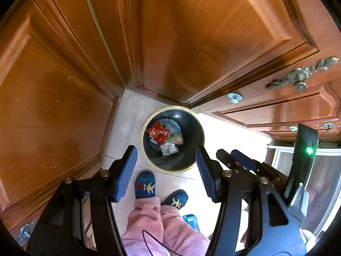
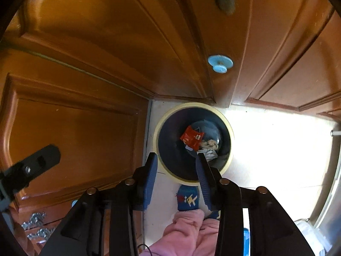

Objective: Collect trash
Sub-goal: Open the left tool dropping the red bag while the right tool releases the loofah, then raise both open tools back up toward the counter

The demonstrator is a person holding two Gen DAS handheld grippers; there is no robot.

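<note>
A round dark bin with a cream rim stands on the pale floor in the corner of wooden doors. Inside lie a red wrapper, a beige crumpled scrap and white paper. My left gripper hangs open above the bin's near rim, nothing between its blue pads. My right gripper is also above the near rim, its jaws apart and empty. The right gripper shows in the left wrist view, right of my left one.
Wooden door panels close in the corner behind and left of the bin. A person's blue slippers and pink trouser legs stand just in front of it. Sunlit floor lies to the right.
</note>
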